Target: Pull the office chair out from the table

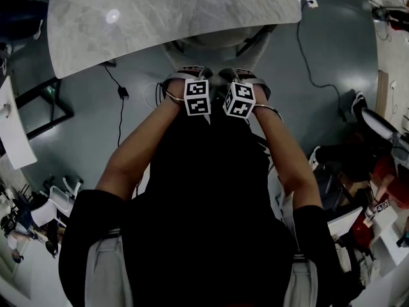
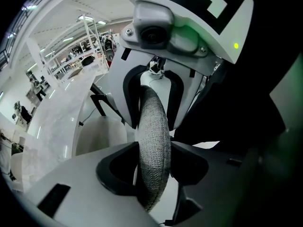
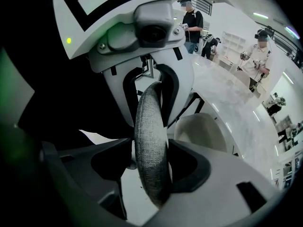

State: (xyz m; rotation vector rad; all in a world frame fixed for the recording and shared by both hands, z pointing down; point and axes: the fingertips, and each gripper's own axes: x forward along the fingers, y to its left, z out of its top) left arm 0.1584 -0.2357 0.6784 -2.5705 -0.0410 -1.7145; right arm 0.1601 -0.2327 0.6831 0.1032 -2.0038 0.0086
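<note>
The office chair stands tucked under the marble table [image 1: 160,18], its pale seat [image 1: 211,41] showing below the table edge. Both grippers sit side by side on the top edge of its backrest [image 1: 215,74], a grey fabric-covered rim. In the left gripper view the rim [image 2: 152,126] runs between the jaws of the left gripper [image 2: 154,161], and both pads press on it. The right gripper [image 3: 151,163] straddles the same rim [image 3: 150,126]; one pad touches the fabric, while a thin gap shows on the other side. Each view shows the other gripper gripping further along the rim.
Black cables trail over the grey floor at the left [image 1: 120,107] and the right [image 1: 307,50] of the chair. A white desk [image 1: 13,133] stands at the left, and chairs and clutter [image 1: 377,123] at the right. People [image 3: 258,56] stand beyond the table.
</note>
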